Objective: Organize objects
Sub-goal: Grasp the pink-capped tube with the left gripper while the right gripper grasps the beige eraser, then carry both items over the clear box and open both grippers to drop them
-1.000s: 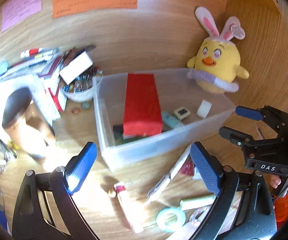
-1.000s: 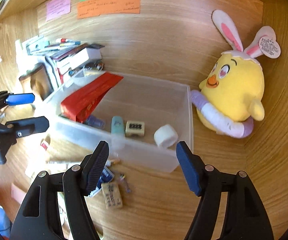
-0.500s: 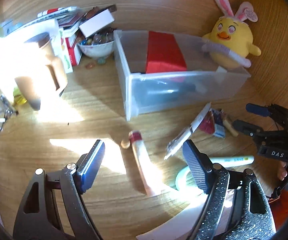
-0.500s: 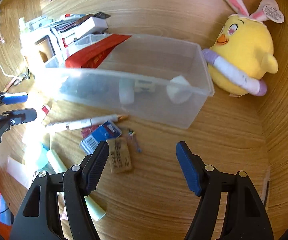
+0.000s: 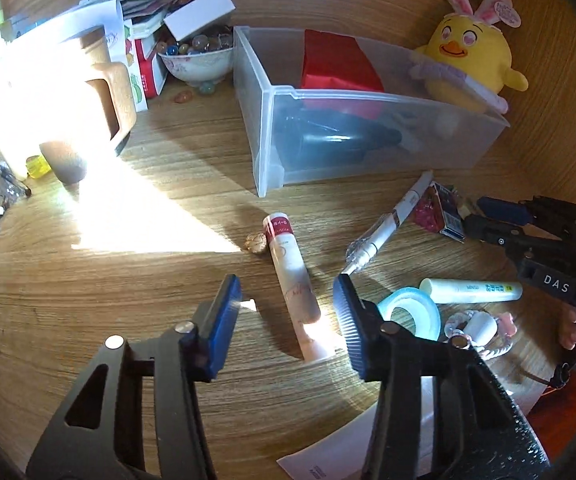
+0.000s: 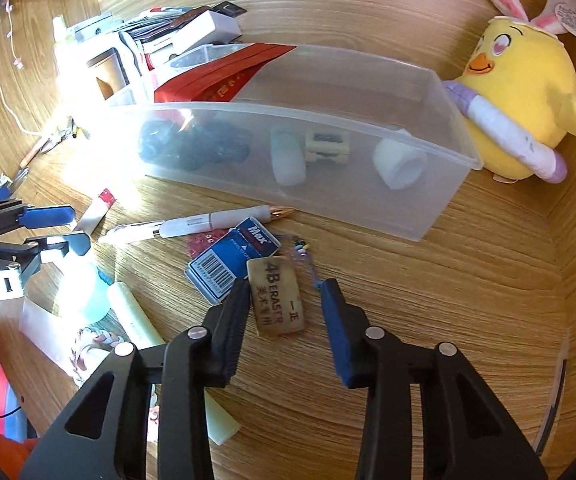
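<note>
- The left gripper (image 5: 288, 304) has come lower than half a second ago, and its fingers, spread wide and holding nothing, now straddle the pink tube (image 5: 294, 280), which lies flat on the wooden desk (image 5: 128, 280) in front of the clear plastic bin (image 5: 272, 136).
- The right gripper (image 6: 284, 300) has also dropped closer to the desk; its fingers are released and now sit on either side of the tan 4B eraser (image 6: 278, 300), in front of the bin.
- The eraser's top edge lies against the blue Max box (image 6: 232, 260), which sits just in front of the bin beside the white pen (image 6: 204, 222).
- The bin has not moved, with the red packet (image 5: 336, 64) leaning inside and the yellow chick plush (image 6: 524, 92) touching its right end.
</note>
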The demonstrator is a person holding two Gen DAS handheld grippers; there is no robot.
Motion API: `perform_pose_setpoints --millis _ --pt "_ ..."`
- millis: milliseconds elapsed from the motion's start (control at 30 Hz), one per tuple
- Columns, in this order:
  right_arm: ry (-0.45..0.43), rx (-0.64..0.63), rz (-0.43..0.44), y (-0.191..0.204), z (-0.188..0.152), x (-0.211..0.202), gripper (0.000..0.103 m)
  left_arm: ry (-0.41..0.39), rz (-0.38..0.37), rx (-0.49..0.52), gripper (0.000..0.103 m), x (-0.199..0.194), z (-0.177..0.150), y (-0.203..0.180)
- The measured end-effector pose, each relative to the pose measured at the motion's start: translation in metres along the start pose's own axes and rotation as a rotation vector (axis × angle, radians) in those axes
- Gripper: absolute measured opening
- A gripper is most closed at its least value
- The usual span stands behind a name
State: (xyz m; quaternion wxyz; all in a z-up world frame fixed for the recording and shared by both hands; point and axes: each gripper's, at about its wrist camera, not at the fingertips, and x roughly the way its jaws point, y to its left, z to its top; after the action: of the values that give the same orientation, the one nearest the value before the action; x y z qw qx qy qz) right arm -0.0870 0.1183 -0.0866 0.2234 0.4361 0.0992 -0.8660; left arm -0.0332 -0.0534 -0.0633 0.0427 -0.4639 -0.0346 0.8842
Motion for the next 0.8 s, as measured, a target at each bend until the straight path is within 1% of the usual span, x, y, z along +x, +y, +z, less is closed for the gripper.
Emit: perform_pose_setpoints --millis 67,100,133,167,233,467,600,800 --pt "-0.002 -0.001 -0.002 0.001 0.000 0.001 0.029 -0.005 -0.003 0.008 0.034 0.001 0.001 -0.002" --pt "-0.003 -0.004 -0.004 0.002 0.001 0.002 0.027 -0.009 -0.001 0.014 0.033 0.001 0.002 -0.003" --pt "-0.003 -0.005 -0.003 0.002 0.001 0.002 0.024 -0.013 0.002 0.017 0.027 0.002 0.002 -0.003" --pt "-0.004 -0.005 -0.003 0.002 0.001 0.002 0.023 -0.013 -0.001 0.018 0.020 0.003 0.003 -0.003" --pt "-0.004 -0.006 -0.003 0.002 0.001 0.003 0.023 -0.007 -0.022 0.016 0.014 0.003 0.004 -0.003" --pt "-0.027 0.022 -0.005 -0.005 -0.002 -0.008 0.023 -0.019 -0.021 0.009 0.014 0.001 0.007 -0.006" --pt "-0.055 0.028 -0.013 -0.008 -0.001 -0.019 0.023 -0.047 -0.023 0.017 0.014 -0.008 0.012 -0.011" --pt "-0.101 0.043 -0.022 -0.013 0.005 -0.034 0.023 -0.100 -0.055 0.035 0.014 -0.025 0.023 -0.024"
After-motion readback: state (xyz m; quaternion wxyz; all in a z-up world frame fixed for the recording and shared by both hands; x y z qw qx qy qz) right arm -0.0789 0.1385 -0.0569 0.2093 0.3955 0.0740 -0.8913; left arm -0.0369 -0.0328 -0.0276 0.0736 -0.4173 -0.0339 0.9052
